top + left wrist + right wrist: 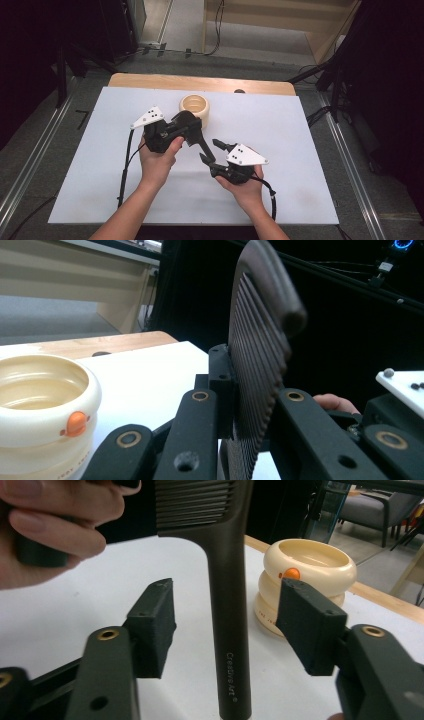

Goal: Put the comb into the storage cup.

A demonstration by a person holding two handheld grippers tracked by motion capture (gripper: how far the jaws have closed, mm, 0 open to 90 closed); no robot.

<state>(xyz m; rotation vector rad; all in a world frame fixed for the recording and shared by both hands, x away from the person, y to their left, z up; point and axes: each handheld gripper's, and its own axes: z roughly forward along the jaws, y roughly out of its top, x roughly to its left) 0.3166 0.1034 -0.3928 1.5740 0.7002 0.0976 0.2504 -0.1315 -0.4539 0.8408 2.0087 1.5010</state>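
A: Right gripper view: comb (227, 630) upright between released right gripper (225, 625) fingers, above the bench (75, 605).
B: Left gripper (252, 405) clenches its toothed end. Light, stiff, slick plastic, I'd judge; take the handle.

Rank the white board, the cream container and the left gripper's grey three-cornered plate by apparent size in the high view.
1. white board, by far the largest.
2. cream container.
3. grey three-cornered plate; it sits higher and nearer the camera, so it looks close to the container, and their order is unsure.
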